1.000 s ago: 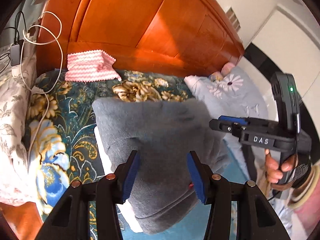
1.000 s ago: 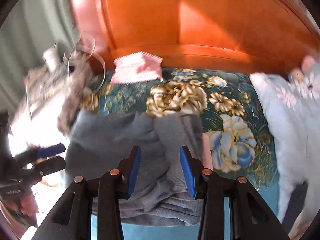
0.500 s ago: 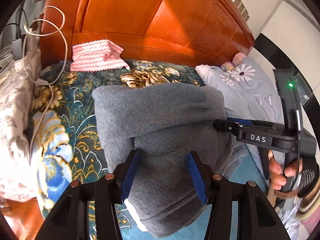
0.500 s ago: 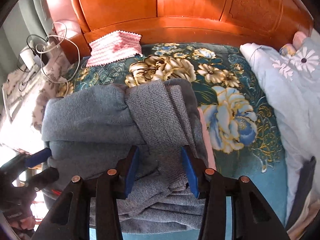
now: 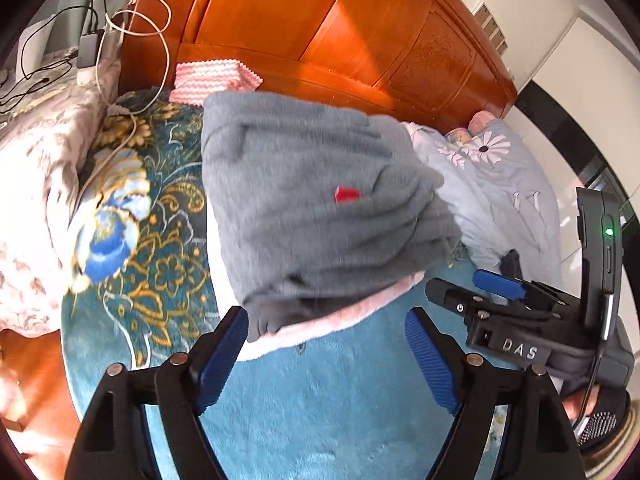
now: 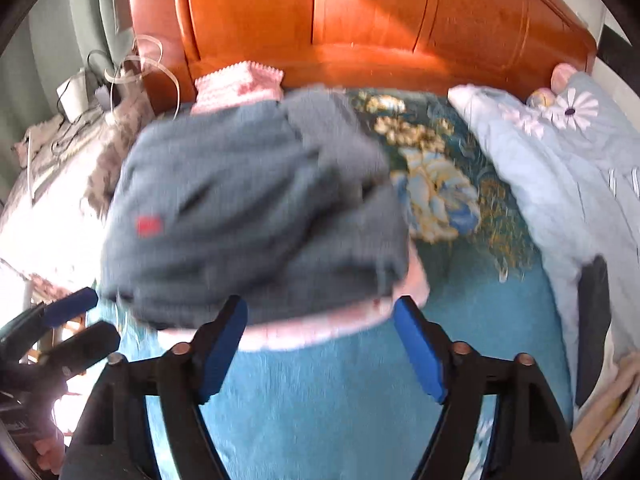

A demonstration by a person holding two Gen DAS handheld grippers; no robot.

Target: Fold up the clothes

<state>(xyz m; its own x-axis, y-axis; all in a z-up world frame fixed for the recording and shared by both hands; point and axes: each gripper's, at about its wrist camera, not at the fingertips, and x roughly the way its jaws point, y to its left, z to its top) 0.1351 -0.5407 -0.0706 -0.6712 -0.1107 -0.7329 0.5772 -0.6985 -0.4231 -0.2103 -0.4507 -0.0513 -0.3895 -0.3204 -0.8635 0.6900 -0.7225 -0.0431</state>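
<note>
step: grey fleece garment with small red tag (image 5: 320, 200) is lying bundled, folded over a pink layer, on the blue floral bedspread (image 5: 320, 420), just below the orange wooden headboard (image 5: 360, 32); left gripper (image 5: 326, 354) and right gripper (image 6: 320, 346) are both gaping, grasping nothing, just short of the garment's near edge | next: judging the fold looks made; squaring edges may be needed

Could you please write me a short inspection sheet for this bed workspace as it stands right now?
Surface: blue floral blanket covering the bed.
Job's things: folded grey garment with a red mark, lying on a pink item; image blurred.
Clutter: pink zigzag cloth at the headboard; light blue quilt.
Grippers: left gripper and right gripper both open, holding nothing.
Cables: white cable and charger.
Surroundings: wooden headboard.
</note>
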